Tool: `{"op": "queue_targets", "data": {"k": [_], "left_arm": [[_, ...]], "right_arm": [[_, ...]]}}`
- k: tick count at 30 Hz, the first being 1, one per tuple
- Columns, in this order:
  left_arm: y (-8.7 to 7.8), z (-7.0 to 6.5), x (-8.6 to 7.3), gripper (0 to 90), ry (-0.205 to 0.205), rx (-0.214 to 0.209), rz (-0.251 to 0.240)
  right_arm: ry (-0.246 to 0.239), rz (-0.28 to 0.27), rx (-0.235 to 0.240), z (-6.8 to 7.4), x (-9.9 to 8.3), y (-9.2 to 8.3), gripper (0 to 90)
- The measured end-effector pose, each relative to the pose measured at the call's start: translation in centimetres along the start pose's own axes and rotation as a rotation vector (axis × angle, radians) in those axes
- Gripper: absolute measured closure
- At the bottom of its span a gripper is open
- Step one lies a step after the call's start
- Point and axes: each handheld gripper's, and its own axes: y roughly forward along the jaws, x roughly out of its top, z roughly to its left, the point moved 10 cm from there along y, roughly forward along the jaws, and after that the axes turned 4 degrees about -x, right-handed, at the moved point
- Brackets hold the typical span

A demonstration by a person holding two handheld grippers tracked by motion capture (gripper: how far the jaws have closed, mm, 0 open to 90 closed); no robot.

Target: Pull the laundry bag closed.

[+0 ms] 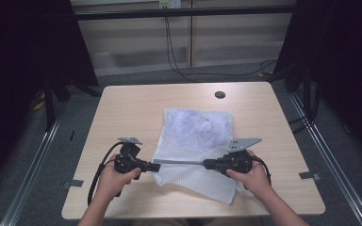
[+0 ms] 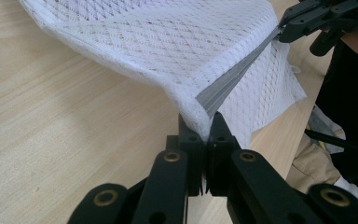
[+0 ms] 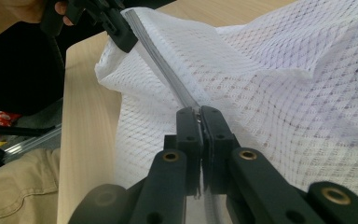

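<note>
Near the front edge of the tabletop (image 1: 122, 101), both grippers pinched the mesh bag's (image 1: 195, 129) zipper (image 1: 179, 162) taut: the left gripper (image 1: 156, 166) at its end, the right gripper (image 1: 204, 164) probably on the slider, which next had to be slid along.

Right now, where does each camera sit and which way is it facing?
High view: above the person's side, looking forward and down on the table; both hands hold the mesh bag.
Left gripper view: rides the left gripper, looking along the grey zipper; its jaws show.
Right gripper view: rides the right gripper, facing back along the zipper; its jaws show.
Both gripper views share the zipper and each other's gripper.
</note>
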Motion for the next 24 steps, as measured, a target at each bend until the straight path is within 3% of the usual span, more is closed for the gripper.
{"op": "queue_targets", "data": {"k": [24], "left_arm": [[-0.12, 0.34, -0.15, 87.6, 0.003, 0.023, 0.007]], "right_arm": [[-0.001, 0.003, -0.004, -0.26, -0.17, -0.51, 86.8]]}}
